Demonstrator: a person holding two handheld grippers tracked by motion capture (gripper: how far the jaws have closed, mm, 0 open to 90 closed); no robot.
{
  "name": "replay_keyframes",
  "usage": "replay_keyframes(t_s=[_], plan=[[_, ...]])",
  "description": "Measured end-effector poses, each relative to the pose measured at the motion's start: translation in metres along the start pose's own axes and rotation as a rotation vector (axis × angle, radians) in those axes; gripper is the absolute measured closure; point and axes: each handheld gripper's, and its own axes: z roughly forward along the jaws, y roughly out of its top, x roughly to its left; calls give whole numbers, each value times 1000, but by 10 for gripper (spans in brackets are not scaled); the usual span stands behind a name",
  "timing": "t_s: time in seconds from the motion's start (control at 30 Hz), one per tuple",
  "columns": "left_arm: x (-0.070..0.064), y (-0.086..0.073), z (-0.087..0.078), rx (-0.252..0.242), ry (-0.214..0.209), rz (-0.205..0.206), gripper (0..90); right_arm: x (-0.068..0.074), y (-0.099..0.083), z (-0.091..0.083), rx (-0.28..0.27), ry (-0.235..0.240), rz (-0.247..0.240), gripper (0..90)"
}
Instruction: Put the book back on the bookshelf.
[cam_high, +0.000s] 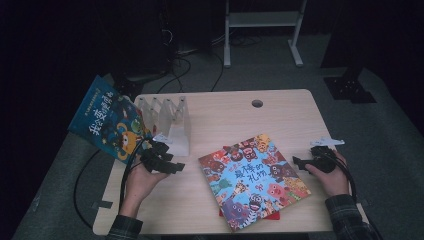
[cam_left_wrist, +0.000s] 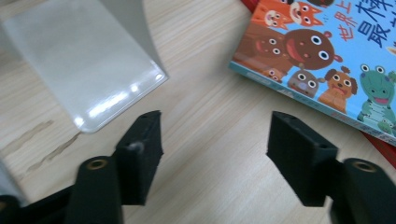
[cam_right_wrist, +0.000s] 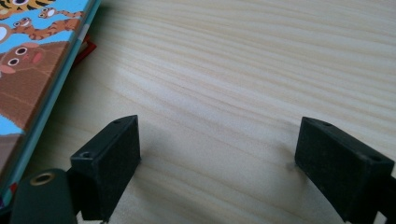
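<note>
A picture book with cartoon animals on a blue cover (cam_high: 252, 181) lies flat mid-table, on top of a red book (cam_high: 274, 215) whose edge peeks out beneath it. A second blue book (cam_high: 107, 120) leans at the left end of a clear plastic book rack (cam_high: 167, 120). My left gripper (cam_high: 174, 165) is open, low over the wood between the rack base (cam_left_wrist: 88, 70) and the animal book (cam_left_wrist: 327, 51). My right gripper (cam_high: 299, 162) is open just right of that book (cam_right_wrist: 32, 56), with bare wood between its jaws. In their own views, the left gripper (cam_left_wrist: 217, 135) and right gripper (cam_right_wrist: 217, 140) hold nothing.
The wooden table (cam_high: 225, 120) has a round cable hole (cam_high: 257, 103) near its far edge. The red book's corner (cam_right_wrist: 86, 49) shows under the animal book. Cables trail off the table's left side. A white stand frame (cam_high: 262, 20) is on the floor beyond.
</note>
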Motion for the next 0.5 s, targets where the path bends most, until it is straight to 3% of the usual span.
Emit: replay_keyframes(t_s=[0.13,0.23,0.5], plan=[[-3,-1,11,-1,-29,31,238,-1,-1,-1,-2,3,-5,146],[-4,-2,21,-6,-69,55,182,-1,-1,-3,-6,5,-4,219],[-10,0,32,-17,-97,116,42,-1,-4,-13,-1,26,0,395]])
